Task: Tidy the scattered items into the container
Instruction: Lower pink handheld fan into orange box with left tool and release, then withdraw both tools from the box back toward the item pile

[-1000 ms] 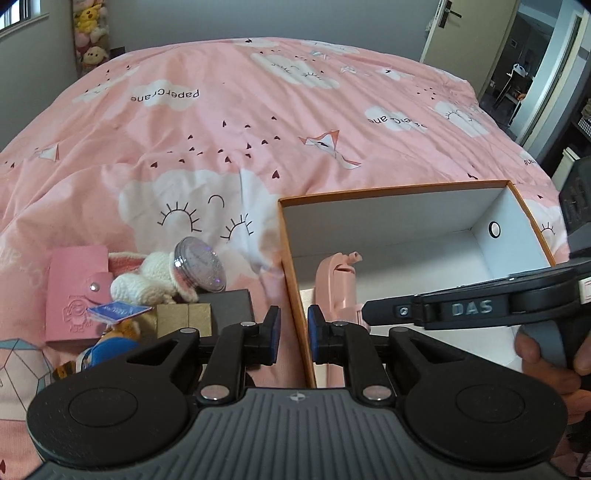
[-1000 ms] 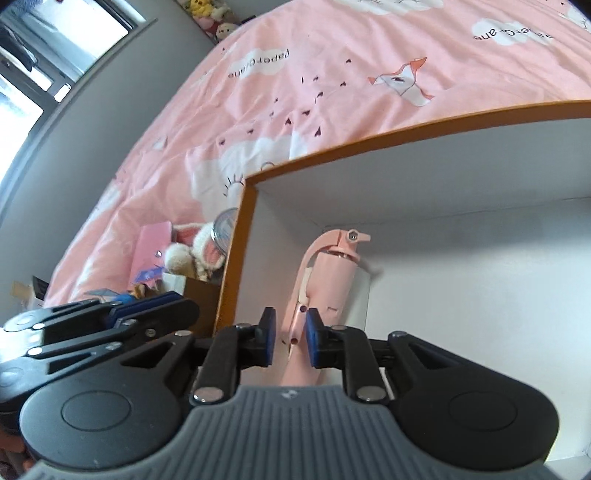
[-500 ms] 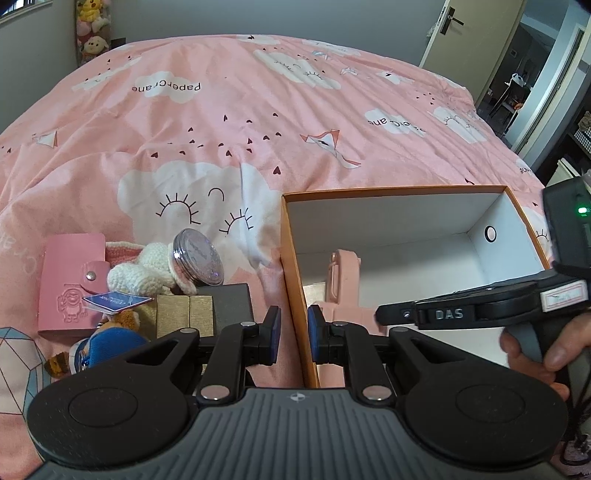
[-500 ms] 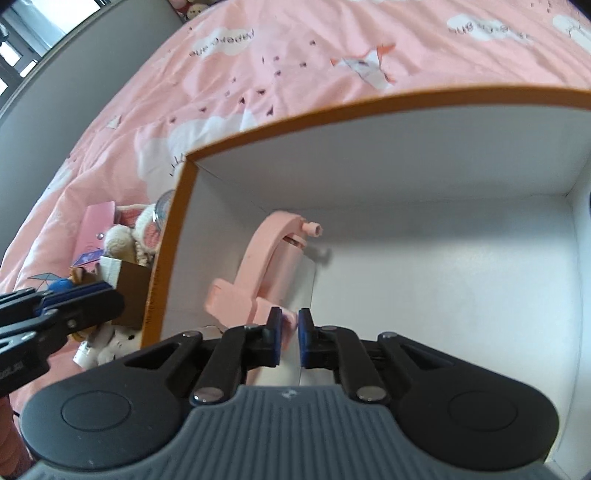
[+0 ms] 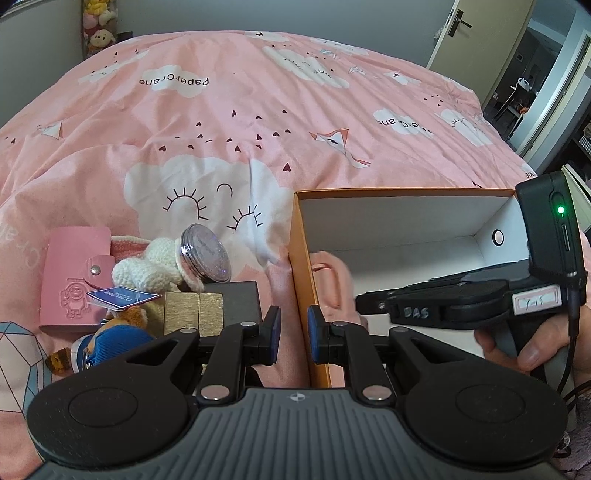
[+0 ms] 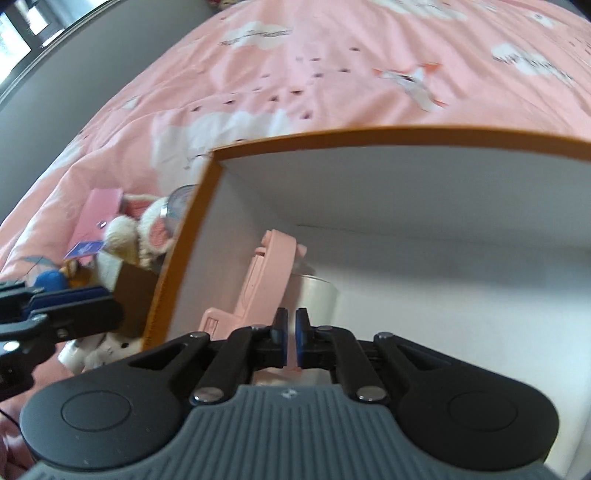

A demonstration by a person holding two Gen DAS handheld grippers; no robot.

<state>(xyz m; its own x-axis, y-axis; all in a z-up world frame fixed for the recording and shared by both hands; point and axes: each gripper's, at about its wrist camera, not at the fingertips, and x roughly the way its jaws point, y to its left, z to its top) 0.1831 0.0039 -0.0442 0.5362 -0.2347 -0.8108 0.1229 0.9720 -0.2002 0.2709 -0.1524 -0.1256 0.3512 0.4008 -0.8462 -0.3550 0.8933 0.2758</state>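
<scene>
An orange-rimmed white box (image 5: pixel 301 258) (image 6: pixel 192 236) lies on the pink bed. A pink plastic item (image 6: pixel 266 280) (image 5: pixel 332 280) lies inside against its left wall. My right gripper (image 6: pixel 291 336) is over the box, jaws nearly closed with a thin gap, just above the pink item's near end; whether it pinches it is unclear. My left gripper (image 5: pixel 291 334) straddles the box's left wall, jaws a little apart and empty. Left of the box lie a pink card wallet (image 5: pixel 74 273), a white knitted toy (image 5: pixel 147 266), a round tin (image 5: pixel 205 253), a gold box (image 5: pixel 194 308) and a blue plush (image 5: pixel 118 343).
A dark box (image 5: pixel 236 295) sits behind the gold one. The pink duvet (image 5: pixel 258 122) rises beyond the box. A door (image 5: pixel 480 33) and doorway are at the far right. Plush toys (image 5: pixel 98 26) stand at the far left wall.
The right gripper has lowered the pink item from upright to lying in the box, and its jaws have narrowed. The left gripper has drifted slightly back.
</scene>
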